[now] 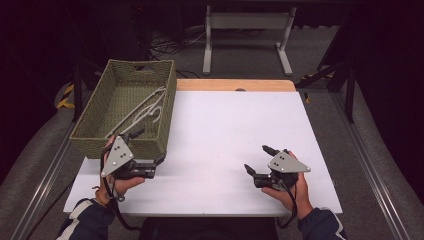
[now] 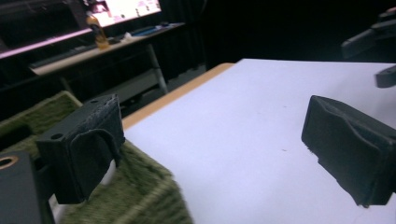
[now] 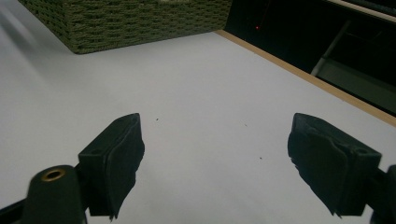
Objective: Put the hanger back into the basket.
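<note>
With the white hangers lying inside the green basket, both the left tongs at its near corner and the right tongs well away gape empty, so the drop looks finished and next comes withdrawing.

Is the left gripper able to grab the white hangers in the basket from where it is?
Probably yes: the left gripper, jaws open and empty, sits at the near corner of the green basket, and nothing covers the white hangers.
</note>
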